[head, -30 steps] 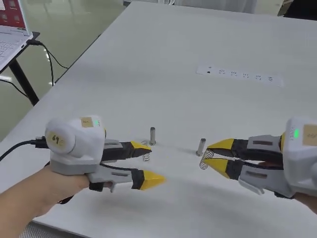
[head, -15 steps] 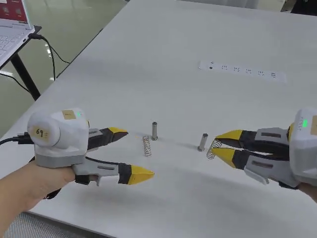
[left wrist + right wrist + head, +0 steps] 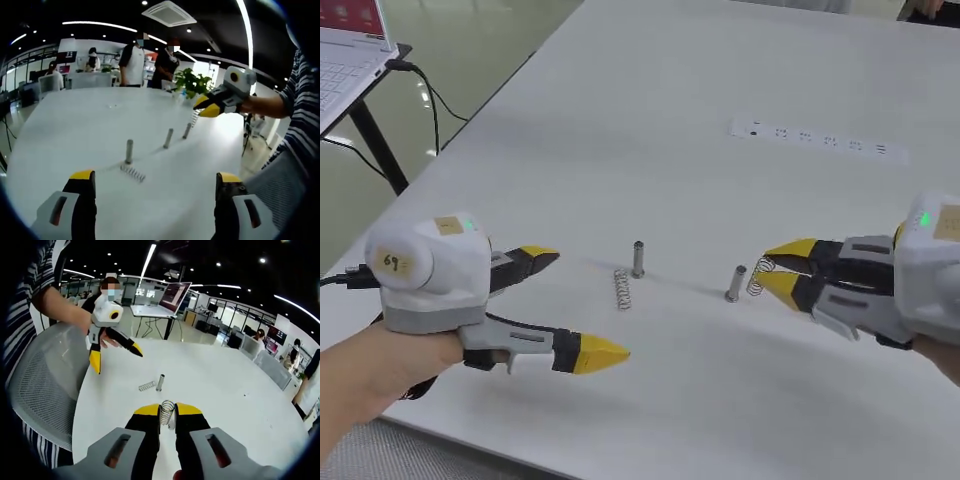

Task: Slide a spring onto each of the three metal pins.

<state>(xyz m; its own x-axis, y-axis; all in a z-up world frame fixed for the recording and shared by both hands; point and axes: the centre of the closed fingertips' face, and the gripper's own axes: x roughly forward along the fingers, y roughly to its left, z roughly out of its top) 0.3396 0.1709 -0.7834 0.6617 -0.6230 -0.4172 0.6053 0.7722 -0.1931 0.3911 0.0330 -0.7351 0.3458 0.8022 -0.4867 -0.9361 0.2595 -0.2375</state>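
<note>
White table (image 3: pixel 650 130), upright metal pins (image 3: pixel 168 138), loose spring (image 3: pixel 622 288) lying beside one, power strip (image 3: pixel 817 141) farther back

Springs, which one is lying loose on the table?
The spring beside the pin nearest the left gripper: it lies on its side on the table, ungripped. The other spring is clamped in the right gripper.

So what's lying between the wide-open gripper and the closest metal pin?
A loose spring, lying flat just short of that pin; the left gripper view shows it ahead of the left gripper.

Gripped spring (image 3: pixel 759 277) higher beside pin (image 3: pixel 735 283)
</note>
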